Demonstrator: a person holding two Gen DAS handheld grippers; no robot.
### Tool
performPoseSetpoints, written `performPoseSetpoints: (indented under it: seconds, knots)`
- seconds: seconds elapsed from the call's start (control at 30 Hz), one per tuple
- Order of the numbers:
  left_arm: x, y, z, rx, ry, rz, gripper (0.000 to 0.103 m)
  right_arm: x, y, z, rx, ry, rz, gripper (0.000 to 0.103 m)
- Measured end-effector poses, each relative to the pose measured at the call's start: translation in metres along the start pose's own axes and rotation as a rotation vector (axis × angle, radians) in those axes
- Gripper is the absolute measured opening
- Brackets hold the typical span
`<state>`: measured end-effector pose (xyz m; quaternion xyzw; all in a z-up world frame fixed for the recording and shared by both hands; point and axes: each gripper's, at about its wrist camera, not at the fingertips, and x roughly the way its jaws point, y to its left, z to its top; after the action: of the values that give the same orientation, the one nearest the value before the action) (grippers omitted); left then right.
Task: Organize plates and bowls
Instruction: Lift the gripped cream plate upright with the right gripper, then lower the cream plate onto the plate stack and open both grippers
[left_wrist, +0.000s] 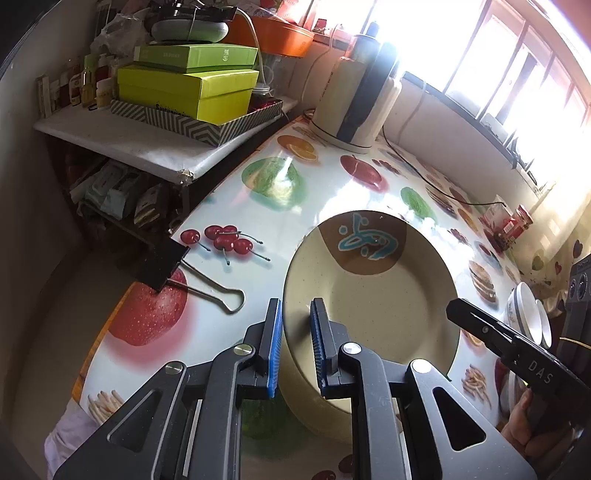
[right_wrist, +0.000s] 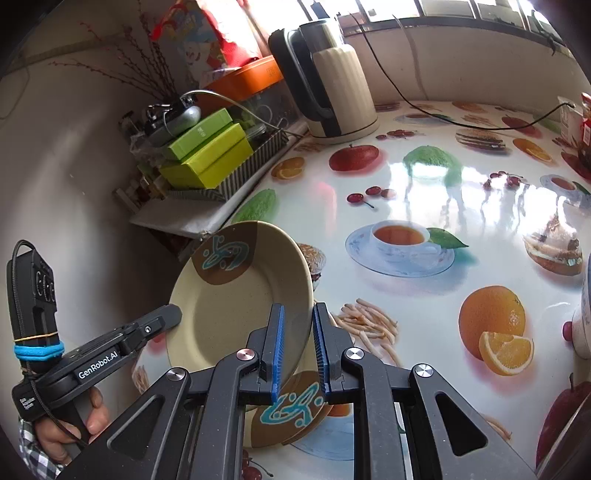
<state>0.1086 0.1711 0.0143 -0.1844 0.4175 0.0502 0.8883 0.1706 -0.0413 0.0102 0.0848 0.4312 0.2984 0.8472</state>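
A beige plate (left_wrist: 373, 295) with a brown patch and a teal fish drawing is lifted off the fruit-print table (left_wrist: 229, 206), tilted. My left gripper (left_wrist: 297, 325) is shut on its near-left rim. My right gripper (right_wrist: 298, 332) is shut on the same plate (right_wrist: 236, 295) at its right rim; it shows in the left wrist view (left_wrist: 458, 310) at the plate's right edge. A second beige plate (right_wrist: 291, 410) with the same fish drawing lies on the table under my right gripper. White bowls (left_wrist: 528, 314) stand on edge at the far right.
A cream and black kettle (left_wrist: 358, 99) stands at the back with its cord trailing right. A shelf (left_wrist: 122, 136) with green boxes (left_wrist: 188, 92) is at the left. A black binder clip (left_wrist: 173, 266) lies on the table's left edge. Red jars (left_wrist: 513, 225) sit at the right.
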Motion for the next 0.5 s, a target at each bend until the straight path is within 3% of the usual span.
performPoseSetpoints:
  seconds: [0.5]
  knots:
    - [-0.006,-0.003,-0.017,0.011,0.011,-0.001,0.016,-0.009,-0.003,-0.017,0.012,0.001,-0.005,0.016]
